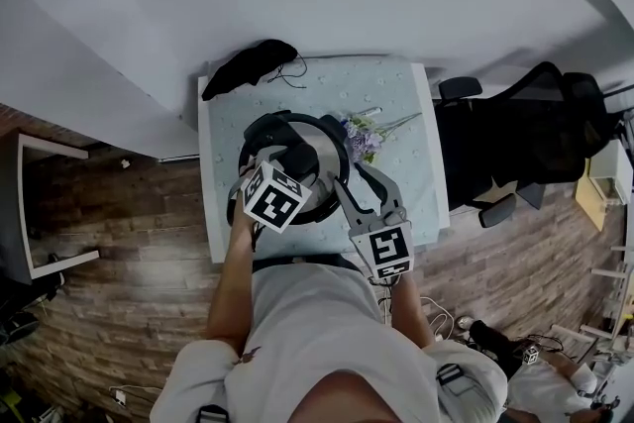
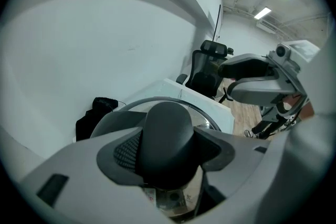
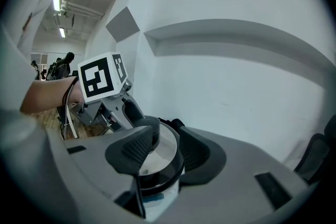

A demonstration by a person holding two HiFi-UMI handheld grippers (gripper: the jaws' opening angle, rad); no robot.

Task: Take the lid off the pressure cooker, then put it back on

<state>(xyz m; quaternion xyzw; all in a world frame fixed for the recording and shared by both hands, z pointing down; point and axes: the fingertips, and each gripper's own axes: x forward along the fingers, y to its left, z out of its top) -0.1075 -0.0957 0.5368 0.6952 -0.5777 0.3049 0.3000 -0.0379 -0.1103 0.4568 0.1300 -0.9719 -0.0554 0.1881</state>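
Now, lid: a round silver metal lid [image 3: 160, 136] with a dark band lies over the pale-sided pressure cooker [image 3: 160, 206], mid-table on the pale blue patterned cloth [image 1: 396, 94].
Left gripper [image 2: 167, 157]: clamped on the lid's smooth black domed plastic knob [image 2: 168, 128].
Right gripper [image 3: 164, 155]: jaws apart, ribbed pads straddling the cooker's near edge; contact unclear.
Progress: the lid looks seated or barely raised. Judged as either lift-off or reseating, but I cannot tell which.
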